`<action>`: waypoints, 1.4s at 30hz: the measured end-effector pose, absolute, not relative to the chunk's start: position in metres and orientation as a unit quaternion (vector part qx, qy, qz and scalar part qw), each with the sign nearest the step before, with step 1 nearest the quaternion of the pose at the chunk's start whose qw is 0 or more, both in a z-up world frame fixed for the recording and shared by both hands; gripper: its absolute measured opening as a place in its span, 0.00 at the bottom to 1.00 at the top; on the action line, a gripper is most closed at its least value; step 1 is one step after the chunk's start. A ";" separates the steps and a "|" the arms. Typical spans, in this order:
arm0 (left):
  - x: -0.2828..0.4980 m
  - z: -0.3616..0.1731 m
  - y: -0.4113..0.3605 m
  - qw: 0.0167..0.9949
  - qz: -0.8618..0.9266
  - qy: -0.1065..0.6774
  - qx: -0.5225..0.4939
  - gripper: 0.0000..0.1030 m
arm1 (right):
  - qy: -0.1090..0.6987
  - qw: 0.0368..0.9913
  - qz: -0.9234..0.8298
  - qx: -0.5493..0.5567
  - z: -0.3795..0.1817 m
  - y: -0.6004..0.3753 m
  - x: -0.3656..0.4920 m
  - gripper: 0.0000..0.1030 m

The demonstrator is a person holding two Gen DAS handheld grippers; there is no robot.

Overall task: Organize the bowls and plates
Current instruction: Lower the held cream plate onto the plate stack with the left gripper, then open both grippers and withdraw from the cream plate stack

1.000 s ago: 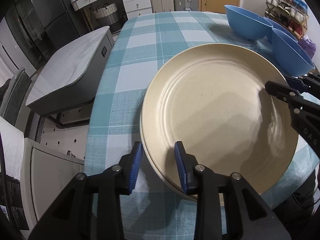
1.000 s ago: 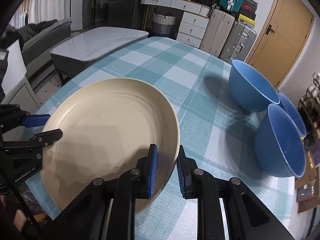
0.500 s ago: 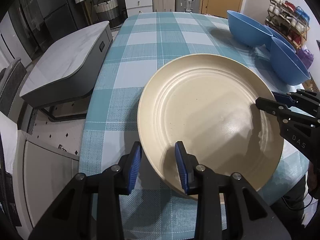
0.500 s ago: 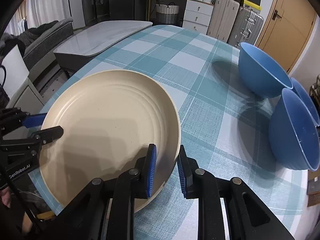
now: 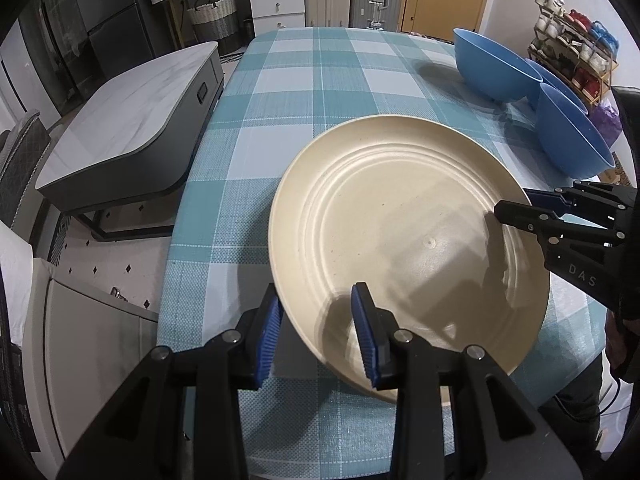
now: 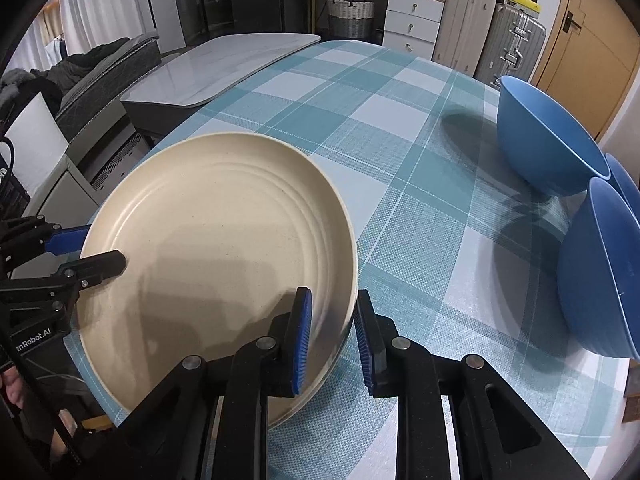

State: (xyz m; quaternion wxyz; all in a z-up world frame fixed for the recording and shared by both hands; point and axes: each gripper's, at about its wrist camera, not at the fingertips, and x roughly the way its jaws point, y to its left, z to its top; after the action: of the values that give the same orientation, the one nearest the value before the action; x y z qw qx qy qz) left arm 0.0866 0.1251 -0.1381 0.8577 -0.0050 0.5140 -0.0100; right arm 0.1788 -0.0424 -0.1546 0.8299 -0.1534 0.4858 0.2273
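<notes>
A large cream plate [image 5: 400, 220] lies near the front edge of the checked table [image 5: 320, 92]. My left gripper [image 5: 316, 320] is shut on its near-left rim, one blue pad outside and one on the inner slope. My right gripper [image 5: 516, 204] is shut on the opposite rim. In the right wrist view the plate [image 6: 208, 240] fills the left half, with the right gripper [image 6: 332, 320] astride its edge and the left gripper [image 6: 102, 246] across from it. The plate's near edge looks doubled; I cannot tell whether another plate lies beneath.
Three blue bowls [image 5: 492, 72] [image 5: 568, 136] [image 5: 552, 76] stand clustered at the table's right side, also in the right wrist view [image 6: 548, 140] [image 6: 596, 272]. A low grey-topped table [image 5: 120, 128] stands left of the table. A shoe rack [image 5: 572, 52] is behind the bowls.
The plate has come down and levelled with both grippers on it. The lower rim that showed beneath its left edge a second ago is now closed over.
</notes>
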 end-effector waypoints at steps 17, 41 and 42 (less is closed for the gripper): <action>0.091 -0.131 0.138 0.861 -0.004 0.507 -0.040 0.35 | 0.445 0.857 0.216 -0.146 -0.131 -0.054 0.169 0.25; 0.068 -0.053 0.070 0.923 -0.041 0.381 -0.032 0.70 | 0.296 0.933 0.203 -0.018 -0.048 -0.123 0.108 0.79; 0.068 -0.051 0.068 0.925 -0.043 0.377 -0.030 0.72 | 0.289 0.936 0.201 -0.013 -0.048 -0.128 0.105 0.82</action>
State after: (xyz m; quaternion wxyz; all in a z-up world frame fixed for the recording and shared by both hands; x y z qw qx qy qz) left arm 0.0676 0.0683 -0.0507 0.9248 -0.0304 0.3768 -0.0428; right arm 0.1054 -0.1277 -0.0480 0.9359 -0.0133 0.2889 0.2013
